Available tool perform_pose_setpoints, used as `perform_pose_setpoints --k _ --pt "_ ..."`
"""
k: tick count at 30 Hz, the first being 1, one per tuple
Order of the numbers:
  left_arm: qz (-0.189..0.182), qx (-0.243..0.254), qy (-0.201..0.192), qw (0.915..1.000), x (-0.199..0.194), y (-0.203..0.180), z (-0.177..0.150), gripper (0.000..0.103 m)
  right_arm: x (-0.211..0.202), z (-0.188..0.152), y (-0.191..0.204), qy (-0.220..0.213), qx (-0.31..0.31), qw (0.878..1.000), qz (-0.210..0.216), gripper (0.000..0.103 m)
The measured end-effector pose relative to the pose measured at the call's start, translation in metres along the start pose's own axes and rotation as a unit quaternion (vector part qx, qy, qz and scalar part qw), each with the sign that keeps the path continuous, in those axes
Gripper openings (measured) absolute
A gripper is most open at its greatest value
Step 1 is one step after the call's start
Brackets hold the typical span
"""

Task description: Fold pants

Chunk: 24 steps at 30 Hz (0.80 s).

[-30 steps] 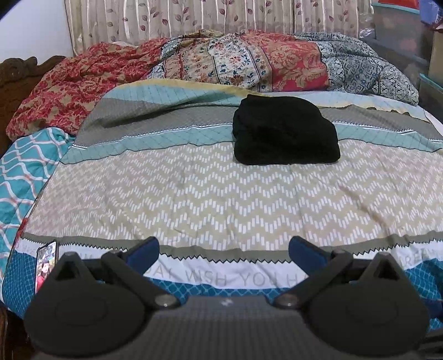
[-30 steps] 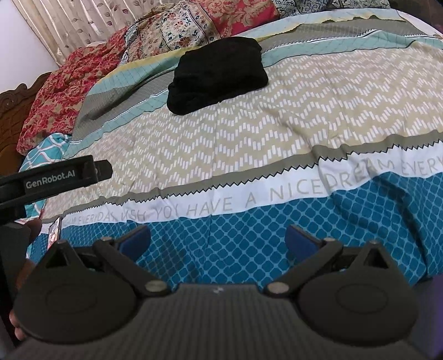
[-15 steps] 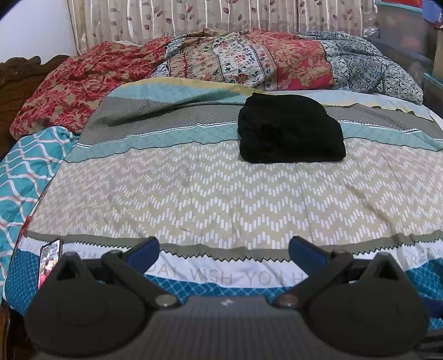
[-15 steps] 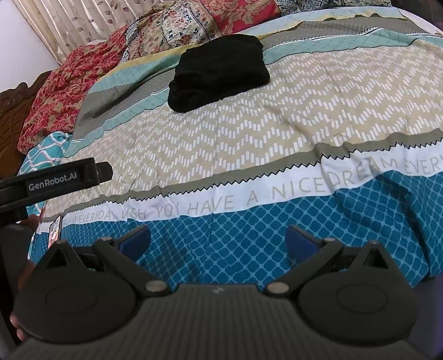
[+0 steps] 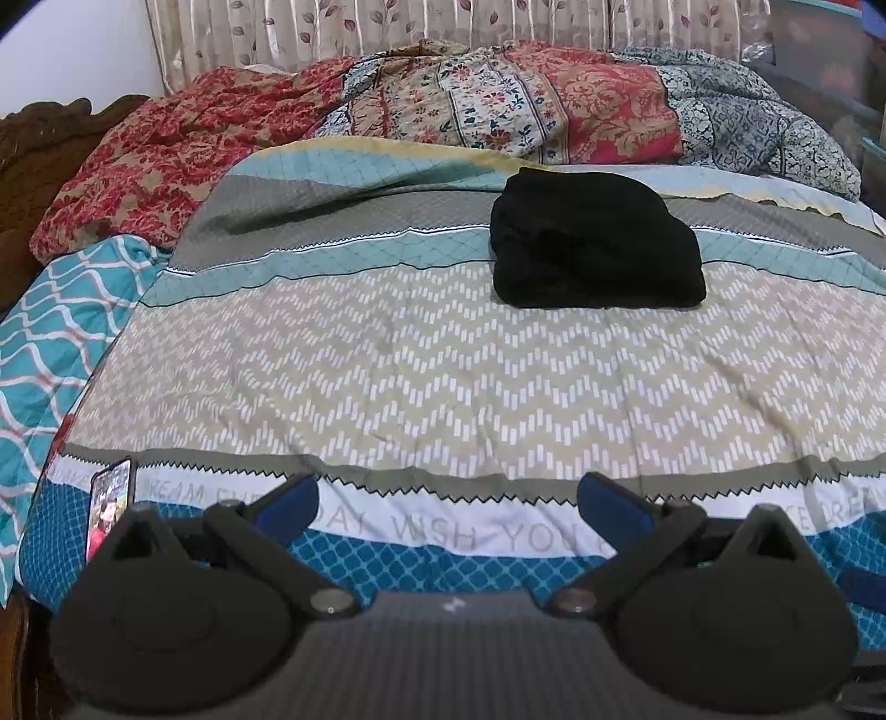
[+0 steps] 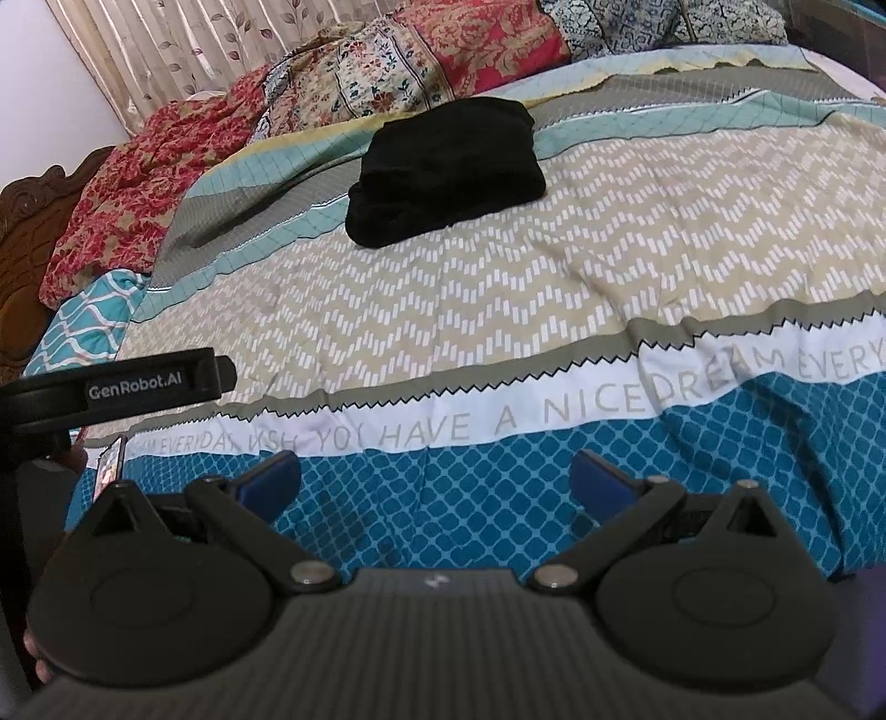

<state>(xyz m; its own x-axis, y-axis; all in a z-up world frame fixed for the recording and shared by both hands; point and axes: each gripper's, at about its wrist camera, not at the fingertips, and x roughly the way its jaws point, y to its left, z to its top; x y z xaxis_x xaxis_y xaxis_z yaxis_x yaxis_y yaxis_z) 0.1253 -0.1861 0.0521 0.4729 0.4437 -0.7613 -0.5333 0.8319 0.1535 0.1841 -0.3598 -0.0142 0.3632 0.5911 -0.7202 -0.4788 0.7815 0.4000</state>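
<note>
While both devices are hovering over the near edge of the bed, the left gripper [image 5: 448, 501] is holding its blue-tipped fingers [image 5: 288, 498] wide apart with nothing between them, and the right gripper [image 6: 434, 476] is likewise standing wide and empty above the blue lattice band of the bedspread [image 6: 498, 498]. In the right wrist view, the black body of the left gripper, lettered "GenRobot.AI", is showing at the left edge, well apart from the right one. A phone [image 5: 111, 507] with a lit screen is lying on the bedspread's near left corner, just beside the left gripper's left finger. Beyond the grippers, a white band printed with "HAVE A NICE DREAM" is crossing the cover, followed by a wide beige chevron zone. The black pants [image 5: 595, 243] are resting as a compact folded bundle on the far side of that zone, overlapping the teal and grey stripes, well apart from both grippers [image 6: 448, 169]. Behind the bundle, rumpled red and floral quilts [image 5: 498, 94] are piling against a leaf-patterned curtain [image 5: 387, 27], and a carved wooden headboard [image 5: 33, 127] is showing at far left.
</note>
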Motion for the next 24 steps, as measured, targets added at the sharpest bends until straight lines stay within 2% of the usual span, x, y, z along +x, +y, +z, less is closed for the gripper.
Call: perform_pose_setpoints --k 5,11,24 --pt "-0.007 0.006 -0.010 0.9999 -0.004 0.001 -0.002 0.103 -0.001 -0.001 0.001 -0.002 -0.003 1.000 -0.002 0.103" --pt "0.008 0.013 -0.027 0.9995 -0.010 0.002 -0.003 0.103 -0.001 -0.001 0.003 -0.003 -0.006 1.000 -0.003 0.103" --pt "0.016 0.008 -0.020 0.9996 -0.010 0.006 -0.004 0.103 -0.003 -0.002 0.005 -0.006 -0.006 1.000 -0.002 0.103"
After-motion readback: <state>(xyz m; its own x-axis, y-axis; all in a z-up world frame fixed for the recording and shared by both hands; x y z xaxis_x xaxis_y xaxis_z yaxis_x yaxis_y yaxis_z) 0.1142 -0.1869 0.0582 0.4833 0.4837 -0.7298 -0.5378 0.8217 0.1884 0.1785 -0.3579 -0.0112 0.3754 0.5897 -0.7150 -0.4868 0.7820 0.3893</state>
